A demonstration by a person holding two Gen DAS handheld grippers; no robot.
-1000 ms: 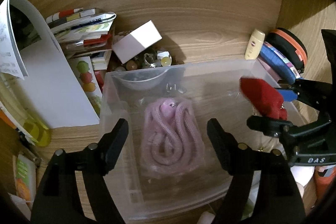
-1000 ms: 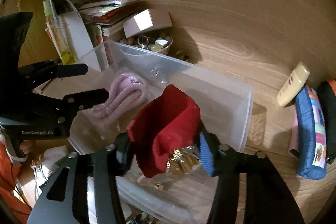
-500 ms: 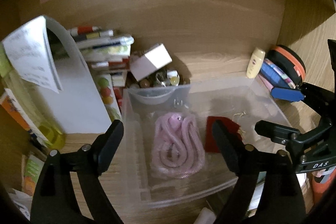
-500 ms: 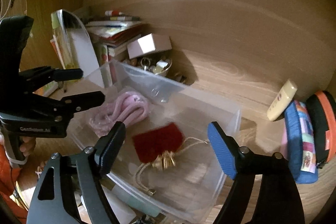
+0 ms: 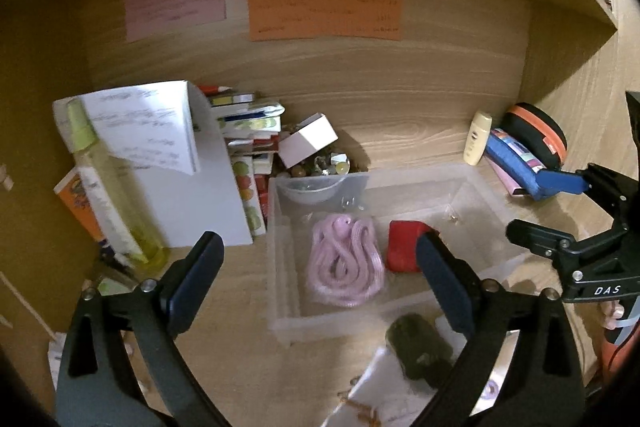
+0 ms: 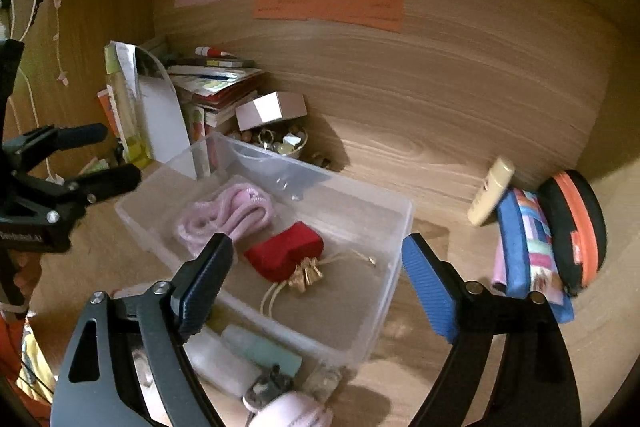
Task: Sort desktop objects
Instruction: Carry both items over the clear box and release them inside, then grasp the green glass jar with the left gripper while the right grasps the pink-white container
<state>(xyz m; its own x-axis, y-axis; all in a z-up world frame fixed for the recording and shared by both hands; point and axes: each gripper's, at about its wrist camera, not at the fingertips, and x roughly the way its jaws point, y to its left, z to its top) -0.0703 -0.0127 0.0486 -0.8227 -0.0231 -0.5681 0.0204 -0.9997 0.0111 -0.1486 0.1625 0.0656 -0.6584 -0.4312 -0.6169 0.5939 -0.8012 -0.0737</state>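
Two hand-held grippers hang over a cluttered wooden desk, both with nothing in them. The left gripper has its jaws spread wide, having just been opening, with nothing between them. The right gripper is likewise wide apart after opening, and empty. Below them a clear plastic bin holds a coiled pink cord and, just beside it, a red pouch with gold tassels. Well right of the bin, a cream tube, a blue pencil case and an orange-trimmed black case lean at the back wall.
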